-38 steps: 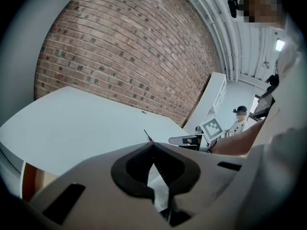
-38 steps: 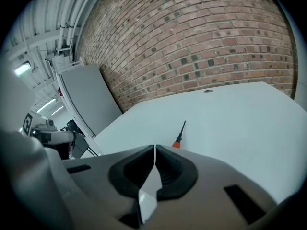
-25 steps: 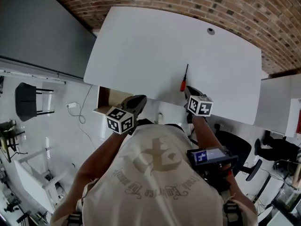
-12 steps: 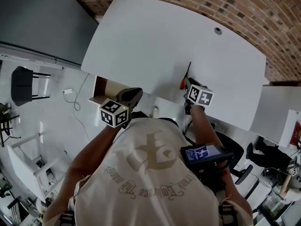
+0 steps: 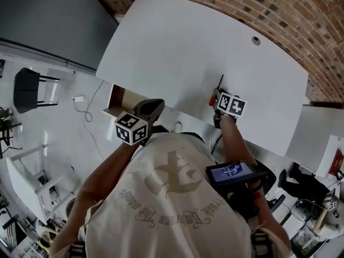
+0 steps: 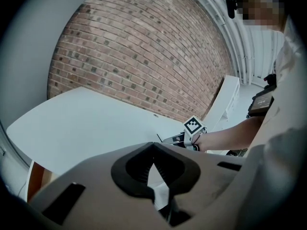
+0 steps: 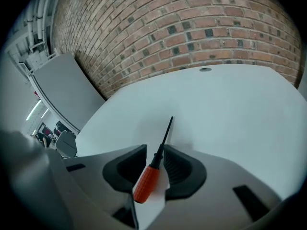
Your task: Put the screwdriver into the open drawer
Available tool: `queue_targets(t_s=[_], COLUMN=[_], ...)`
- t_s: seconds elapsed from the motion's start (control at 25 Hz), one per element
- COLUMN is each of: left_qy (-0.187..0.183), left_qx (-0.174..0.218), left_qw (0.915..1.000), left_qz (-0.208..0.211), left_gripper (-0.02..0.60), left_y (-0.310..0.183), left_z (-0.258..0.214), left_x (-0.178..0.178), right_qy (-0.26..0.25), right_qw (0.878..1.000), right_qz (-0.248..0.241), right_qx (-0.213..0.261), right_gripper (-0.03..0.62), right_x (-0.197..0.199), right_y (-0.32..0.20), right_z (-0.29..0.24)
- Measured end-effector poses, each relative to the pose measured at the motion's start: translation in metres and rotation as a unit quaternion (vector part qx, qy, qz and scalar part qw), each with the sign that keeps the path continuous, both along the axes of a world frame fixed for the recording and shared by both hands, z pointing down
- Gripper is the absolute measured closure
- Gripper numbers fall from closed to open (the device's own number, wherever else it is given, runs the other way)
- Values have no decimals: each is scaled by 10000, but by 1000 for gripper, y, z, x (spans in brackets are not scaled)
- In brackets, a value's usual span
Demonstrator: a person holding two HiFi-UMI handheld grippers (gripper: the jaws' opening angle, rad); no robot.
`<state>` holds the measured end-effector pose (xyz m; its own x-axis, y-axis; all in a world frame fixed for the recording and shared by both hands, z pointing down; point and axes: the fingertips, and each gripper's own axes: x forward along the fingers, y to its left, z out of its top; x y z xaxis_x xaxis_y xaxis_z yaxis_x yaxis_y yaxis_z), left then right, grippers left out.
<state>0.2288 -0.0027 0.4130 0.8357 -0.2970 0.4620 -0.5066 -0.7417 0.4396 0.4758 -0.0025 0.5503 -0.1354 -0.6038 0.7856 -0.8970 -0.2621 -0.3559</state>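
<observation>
The screwdriver (image 7: 152, 166) lies on the white worktop (image 7: 230, 109), between the jaws of the right gripper (image 7: 154, 150), which are opening. The left gripper (image 6: 153, 145) has closed, empty jaws, above the open drawer (image 5: 121, 103).

White table (image 5: 177, 42) before brick wall (image 5: 301, 15), black chair (image 5: 24, 87) at left
</observation>
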Motion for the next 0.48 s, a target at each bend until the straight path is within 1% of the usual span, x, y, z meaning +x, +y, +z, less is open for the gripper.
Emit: queue_targets(t_s=[0.16, 0.28, 0.36, 0.48], left_qy=[-9, -15, -27, -20], left_qx=[17, 34, 56, 92], left_qw=[10000, 9999, 9999, 9997], left_qz=[-65, -110, -150, -237], left_gripper=[561, 561, 561, 561], left_y=[-3, -3, -2, -3], left_z=[-2, -2, -3, -7], left_x=[-6, -11, -15, -22], right_qy=[65, 209, 360, 748], right_qw=[9999, 9994, 9985, 9948], right_qz=[11, -77, -168, -341], right_qx=[-159, -265, -383, -601], right_gripper=[474, 474, 474, 484], right_x=[1, -1, -3, -3], right_y=[-5, -9, -9, -7], right_z=[6, 11, 15, 17])
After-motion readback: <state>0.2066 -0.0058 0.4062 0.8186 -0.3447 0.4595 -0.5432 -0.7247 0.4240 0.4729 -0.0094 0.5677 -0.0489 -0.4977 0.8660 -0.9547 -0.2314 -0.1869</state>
